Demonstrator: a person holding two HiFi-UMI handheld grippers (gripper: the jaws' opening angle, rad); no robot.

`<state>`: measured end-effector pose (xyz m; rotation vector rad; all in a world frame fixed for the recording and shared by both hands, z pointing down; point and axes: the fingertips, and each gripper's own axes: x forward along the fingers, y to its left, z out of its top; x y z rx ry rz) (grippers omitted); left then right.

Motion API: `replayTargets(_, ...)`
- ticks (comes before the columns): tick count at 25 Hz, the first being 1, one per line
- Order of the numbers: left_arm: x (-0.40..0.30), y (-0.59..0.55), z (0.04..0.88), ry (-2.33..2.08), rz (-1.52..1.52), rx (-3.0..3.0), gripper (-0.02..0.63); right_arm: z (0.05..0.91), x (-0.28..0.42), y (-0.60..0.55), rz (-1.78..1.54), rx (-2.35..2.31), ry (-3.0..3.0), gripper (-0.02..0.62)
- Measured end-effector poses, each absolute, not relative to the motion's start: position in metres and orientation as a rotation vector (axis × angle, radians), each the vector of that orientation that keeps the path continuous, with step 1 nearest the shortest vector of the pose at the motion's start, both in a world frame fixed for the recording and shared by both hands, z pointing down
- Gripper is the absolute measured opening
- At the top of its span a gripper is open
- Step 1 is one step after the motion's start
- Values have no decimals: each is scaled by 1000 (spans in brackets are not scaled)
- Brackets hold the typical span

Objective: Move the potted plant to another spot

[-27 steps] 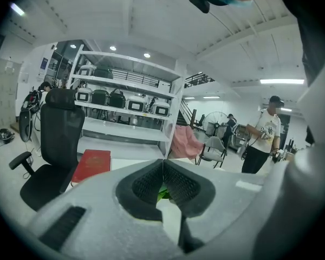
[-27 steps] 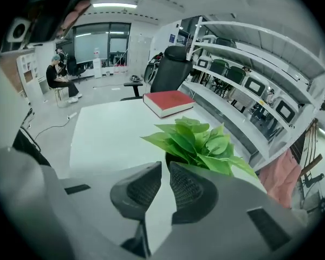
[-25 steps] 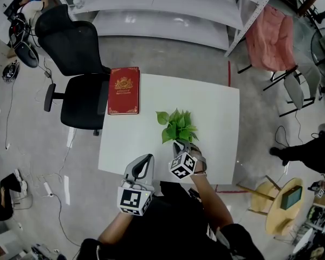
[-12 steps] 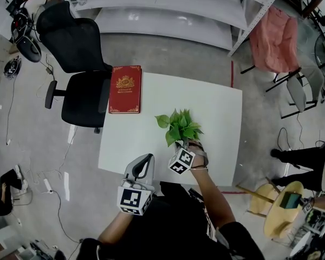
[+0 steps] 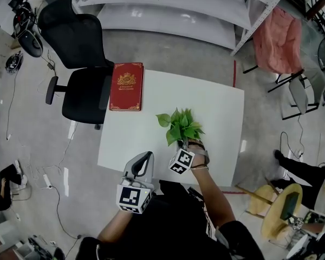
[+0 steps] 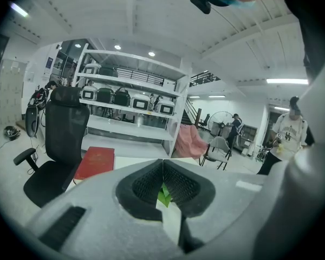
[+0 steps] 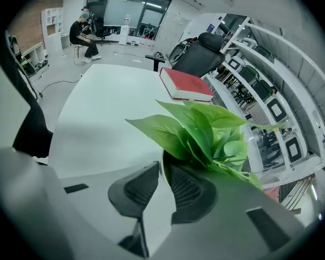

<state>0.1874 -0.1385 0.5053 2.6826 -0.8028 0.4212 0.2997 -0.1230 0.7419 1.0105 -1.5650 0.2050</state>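
The potted plant (image 5: 181,126), a small bunch of green leaves, stands near the front middle of the white table (image 5: 219,104). My right gripper (image 5: 187,145) is shut on it from the near side. In the right gripper view the pot's thin white rim is pinched between the two dark pads, and the leaves (image 7: 206,129) rise just past the right gripper (image 7: 163,169). My left gripper (image 5: 146,158) hangs at the table's front edge, left of the plant. In the left gripper view the left gripper (image 6: 162,164) is shut and holds nothing.
A red book (image 5: 126,86) lies on the table's far left corner, next to a black office chair (image 5: 76,64). White shelving (image 5: 168,10) runs along the back. A pink-draped chair (image 5: 276,39) stands at far right, and a round yellow table (image 5: 279,213) at lower right.
My right gripper keeps its hold on the plant and its marker cube has turned a little. The plant stays at about the same place on the table. The left gripper has not moved.
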Motion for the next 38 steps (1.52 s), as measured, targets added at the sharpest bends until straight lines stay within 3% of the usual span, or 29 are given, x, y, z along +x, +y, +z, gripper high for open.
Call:
replayTargets(26,157,-113,498,-952,381,2635,17,737,292,-101,114,982,-1554,41)
replayTargets(38,107,-97,493,-1149,330,2573,17,729,271,-82,43,920,-1580,41)
